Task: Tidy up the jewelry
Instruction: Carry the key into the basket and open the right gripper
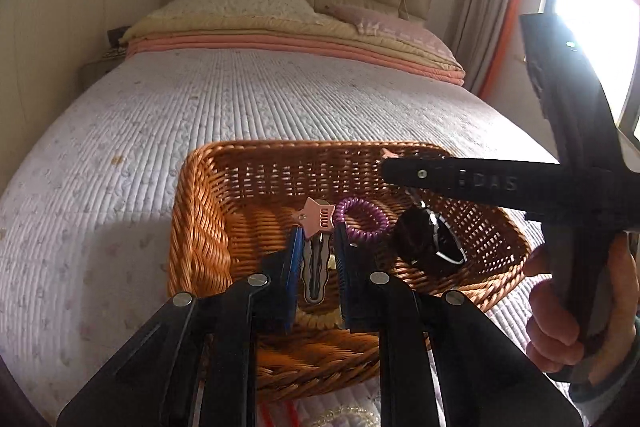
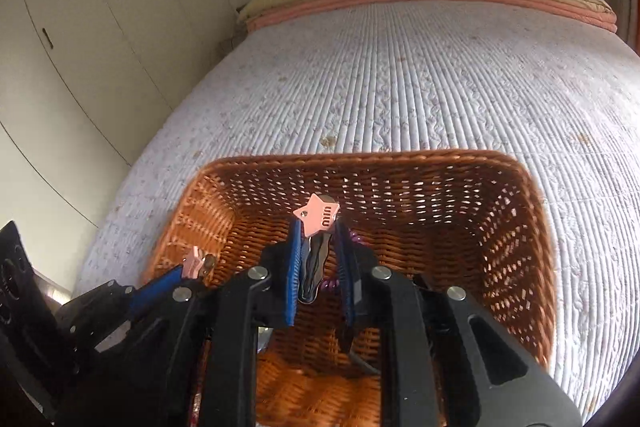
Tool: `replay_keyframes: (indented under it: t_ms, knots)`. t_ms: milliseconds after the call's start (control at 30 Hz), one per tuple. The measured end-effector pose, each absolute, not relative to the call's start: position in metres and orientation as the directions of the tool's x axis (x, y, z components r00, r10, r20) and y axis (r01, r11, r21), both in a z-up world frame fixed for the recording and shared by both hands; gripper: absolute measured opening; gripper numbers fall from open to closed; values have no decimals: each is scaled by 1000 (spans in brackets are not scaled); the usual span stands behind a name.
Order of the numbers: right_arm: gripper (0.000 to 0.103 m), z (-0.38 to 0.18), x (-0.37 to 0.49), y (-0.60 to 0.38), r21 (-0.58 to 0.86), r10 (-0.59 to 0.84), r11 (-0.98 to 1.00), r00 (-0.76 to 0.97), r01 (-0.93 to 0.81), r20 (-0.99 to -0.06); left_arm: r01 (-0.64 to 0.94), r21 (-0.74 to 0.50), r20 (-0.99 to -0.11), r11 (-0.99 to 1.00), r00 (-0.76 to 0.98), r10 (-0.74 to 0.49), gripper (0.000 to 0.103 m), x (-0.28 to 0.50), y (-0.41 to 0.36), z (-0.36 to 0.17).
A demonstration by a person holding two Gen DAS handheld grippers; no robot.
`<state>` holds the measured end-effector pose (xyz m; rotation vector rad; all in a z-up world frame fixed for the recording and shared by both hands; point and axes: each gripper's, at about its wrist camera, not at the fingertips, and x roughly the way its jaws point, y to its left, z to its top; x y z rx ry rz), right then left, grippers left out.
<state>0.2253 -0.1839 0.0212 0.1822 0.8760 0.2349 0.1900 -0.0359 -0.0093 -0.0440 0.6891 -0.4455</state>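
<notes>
A brown wicker basket (image 1: 200,227) (image 2: 520,227) sits on the bed. My left gripper (image 1: 316,231) is shut on a pink star hair clip (image 1: 314,221) and holds it over the basket. My right gripper (image 2: 318,227) is shut on another pink star hair clip (image 2: 318,217), also over the basket. The right gripper's black body (image 1: 480,183) crosses the left wrist view at the right; the left gripper with its clip (image 2: 194,265) shows at lower left of the right wrist view. In the basket lie a purple spiral hair tie (image 1: 362,219) and a dark hair accessory (image 1: 426,247).
The bed (image 1: 240,107) has a white quilted cover, with folded blankets and pillows (image 1: 280,23) at its head. A pearl-like strand and red cord (image 1: 340,417) lie on the cover in front of the basket. Wardrobe doors (image 2: 100,27) stand left, a bright window (image 1: 592,27) right.
</notes>
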Motion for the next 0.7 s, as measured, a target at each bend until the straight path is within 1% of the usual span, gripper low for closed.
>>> replay_keyframes:
  t_ms: [133, 233, 367, 433, 467, 500, 533, 567, 600, 633, 667, 700]
  knots:
    - [15, 2, 244, -181, 235, 250, 967, 564, -101, -787, 381, -150, -622, 912, 681, -386, 14, 191, -40, -14]
    - [15, -2, 244, -177, 223, 241, 969, 565, -102, -789, 391, -133, -634, 911, 673, -382, 14, 190, -45, -17]
    - [15, -1, 243, -165, 168, 195, 981, 557, -100, -807, 387, -136, -651, 912, 659, -376, 15, 193, -45, -25]
    - [15, -3, 244, -166, 177, 200, 980, 551, -96, -810, 385, -140, -653, 912, 657, -377, 15, 191, -44, -25]
    - [15, -4, 244, -166, 190, 211, 977, 546, -96, -811, 381, -138, -647, 914, 665, -374, 17, 189, -43, -24]
    - [16, -2, 243, -167, 195, 214, 976, 546, -94, -810, 380, -141, -641, 914, 669, -377, 25, 188, -41, -22]
    - [18, -2, 242, -169, 199, 215, 976, 547, -90, -809, 380, -149, -632, 913, 673, -383, 29, 184, -39, -20]
    - [25, -1, 241, -173, 205, 218, 975, 547, -85, -808, 380, -157, -620, 912, 680, -391, 33, 181, -36, -16]
    - [35, 0, 240, -176, 216, 225, 973, 549, -81, -805, 380, -159, -615, 911, 684, -392, 36, 178, -33, -13]
    - [41, 1, 236, -179, 224, 228, 972, 553, -77, -801, 378, -156, -607, 912, 692, -391, 38, 172, -28, -8]
    - [46, 5, 232, -181, 230, 233, 970, 560, -77, -795, 388, -164, -587, 907, 700, -406, 40, 165, -22, -1]
    - [46, 11, 226, -182, 227, 235, 970, 570, -87, -788, 397, -173, -569, 901, 707, -420, 46, 159, -17, 5]
